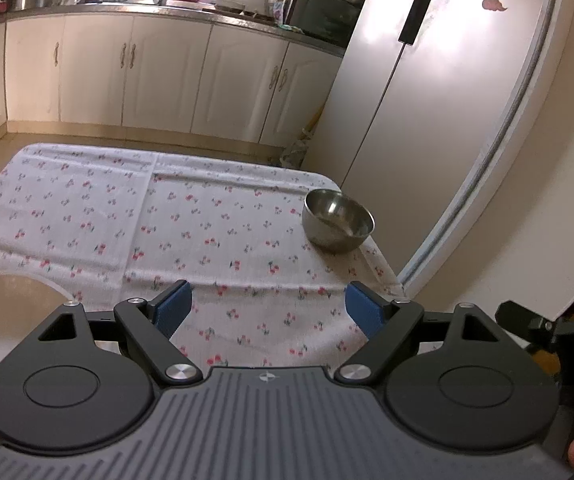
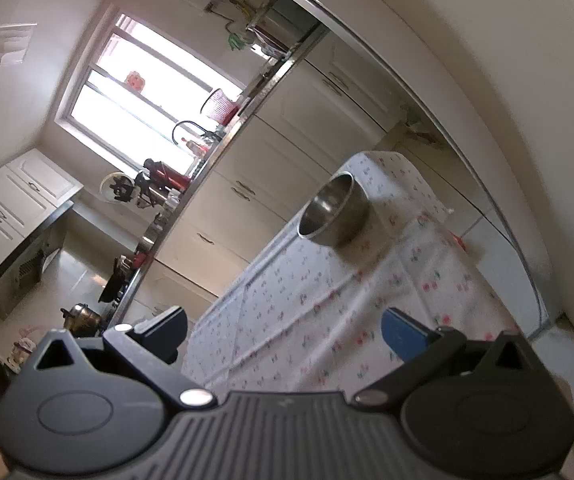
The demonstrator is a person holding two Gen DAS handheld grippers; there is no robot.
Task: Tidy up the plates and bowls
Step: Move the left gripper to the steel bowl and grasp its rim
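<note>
A steel bowl [image 1: 339,222] stands upright near the far right corner of a table under a cherry-print cloth [image 1: 127,220]. A cream plate or bowl [image 1: 7,308] lies at the near left, partly hidden behind my left gripper's body. My left gripper [image 1: 267,296] is open above the cloth's near edge, with nothing between its blue pads. The right wrist view is rolled to one side. There the steel bowl [image 2: 335,212] sits well ahead on the cloth [image 2: 307,300]. My right gripper [image 2: 283,320] is open and holds nothing.
A tall fridge [image 1: 427,100] stands close to the table's right side, just behind the bowl. Cream cabinets [image 1: 167,72] and a crowded counter run along the far wall. A black piece of equipment [image 1: 547,328] shows at the right edge of the left wrist view.
</note>
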